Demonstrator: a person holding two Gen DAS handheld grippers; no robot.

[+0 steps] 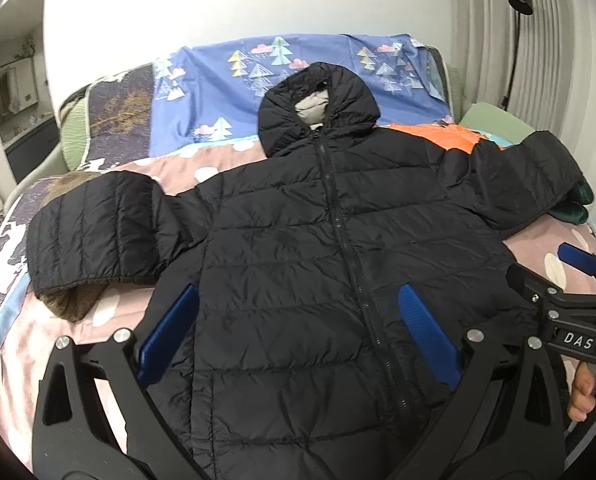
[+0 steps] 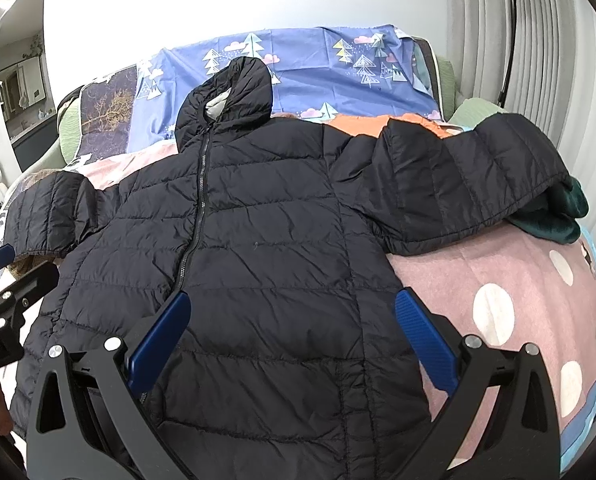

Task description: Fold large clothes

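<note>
A black hooded puffer jacket (image 1: 317, 240) lies flat and zipped on the bed, front up, hood away from me, both sleeves spread out to the sides. It also shows in the right wrist view (image 2: 266, 240). My left gripper (image 1: 298, 332) is open and empty, held over the jacket's lower left half near the hem. My right gripper (image 2: 290, 336) is open and empty, held over the jacket's lower right half. The right gripper also shows at the right edge of the left wrist view (image 1: 577, 280).
The bed has a pink dotted cover (image 2: 517, 300) and a blue tree-print sheet (image 1: 218, 92) at the head. An orange garment (image 1: 437, 136) and a dark green one (image 2: 557, 212) lie under the right sleeve. A black floor lamp (image 1: 517, 40) stands at the back right.
</note>
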